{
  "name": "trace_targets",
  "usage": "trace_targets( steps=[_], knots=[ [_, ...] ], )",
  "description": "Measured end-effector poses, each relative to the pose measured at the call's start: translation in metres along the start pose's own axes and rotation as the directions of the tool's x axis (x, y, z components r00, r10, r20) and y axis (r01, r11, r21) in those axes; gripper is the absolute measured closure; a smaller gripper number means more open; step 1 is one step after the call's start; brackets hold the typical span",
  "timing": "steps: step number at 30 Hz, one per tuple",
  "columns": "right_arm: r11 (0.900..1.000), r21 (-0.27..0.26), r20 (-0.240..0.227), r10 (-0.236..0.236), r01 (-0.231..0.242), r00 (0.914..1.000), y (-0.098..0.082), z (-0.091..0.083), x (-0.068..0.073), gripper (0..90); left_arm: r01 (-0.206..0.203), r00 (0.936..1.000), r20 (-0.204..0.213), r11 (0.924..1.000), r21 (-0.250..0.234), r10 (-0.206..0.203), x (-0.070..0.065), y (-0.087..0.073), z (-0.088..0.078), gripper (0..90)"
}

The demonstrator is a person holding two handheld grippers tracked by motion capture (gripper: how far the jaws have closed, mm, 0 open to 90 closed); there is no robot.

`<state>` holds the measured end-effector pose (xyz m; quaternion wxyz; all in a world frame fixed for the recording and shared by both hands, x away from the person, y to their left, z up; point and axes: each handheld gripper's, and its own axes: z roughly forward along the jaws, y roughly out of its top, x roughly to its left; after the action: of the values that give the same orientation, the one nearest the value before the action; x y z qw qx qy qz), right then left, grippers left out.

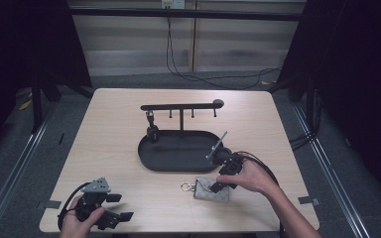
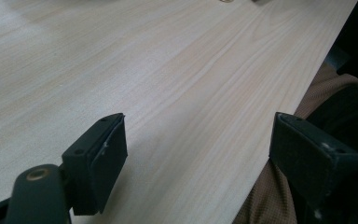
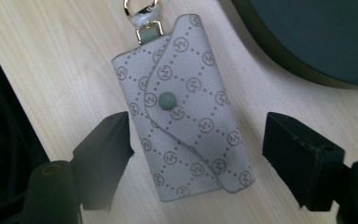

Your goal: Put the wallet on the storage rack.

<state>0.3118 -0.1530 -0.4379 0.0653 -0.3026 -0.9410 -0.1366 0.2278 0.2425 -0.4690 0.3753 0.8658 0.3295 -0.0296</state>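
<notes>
Both grippers gape: the right gripper (image 3: 196,154) straddles a key pouch (image 3: 186,107) beside the black tray (image 1: 178,151), the left gripper (image 2: 198,154) holds nothing

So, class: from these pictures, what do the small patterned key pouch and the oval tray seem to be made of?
The grey monogram-patterned key pouch looks like woven or coated fabric: visible fine weave, printed dotted diamonds, a matte green snap and a shiny gold-coloured clasp. The black oval tray looks like matte painted metal or plastic: smooth, with an even dull sheen; which one is unclear.
</notes>
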Motion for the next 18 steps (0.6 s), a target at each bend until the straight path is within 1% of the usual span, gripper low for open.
trace_targets(
  steps=[5,7,9,10,14,16,18],
  knots=[
    [0.999,0.033,0.001,-0.037,0.037,0.9993,0.006,0.005,0.003,23.7,0.003,1.0,-0.005,1.0,0.004,-0.003,0.0,0.0,0.0,19.1],
    [0.997,0.056,0.013,-0.049,0.048,0.9987,0.009,0.008,0.004,22.9,0.004,1.0,-0.002,1.0,0.007,-0.004,0.0,0.0,0.001,19.1],
    [0.996,0.07,0.014,-0.057,0.056,0.9983,0.012,0.013,0.004,22.3,0.002,1.0,-0.003,1.0,0.008,-0.002,0.0,0.0,0.001,19.1],
    [0.995,0.082,0.016,-0.065,0.064,0.9977,0.013,0.014,0.004,21.8,0.001,1.0,-0.002,1.0,0.01,-0.001,0.0,0.0,0.001,19.1],
    [0.991,0.099,0.005,-0.089,0.088,0.996,0.017,0.019,0.007,20.7,0.004,1.0,0.0,0.9999,0.014,-0.004,0.001,0.0,0.001,19.1],
    [0.988,0.11,0.004,-0.114,0.113,0.9935,0.019,0.021,0.007,20.7,0.004,1.0,-0.004,0.9999,0.012,-0.004,0.001,0.0,0.001,19.1],
    [0.985,0.119,0.01,-0.125,0.123,0.9921,0.02,0.023,0.008,20.6,-0.003,1.0,-0.007,0.9998,0.018,0.003,0.0,0.0,0.001,19.1]
  ],
)
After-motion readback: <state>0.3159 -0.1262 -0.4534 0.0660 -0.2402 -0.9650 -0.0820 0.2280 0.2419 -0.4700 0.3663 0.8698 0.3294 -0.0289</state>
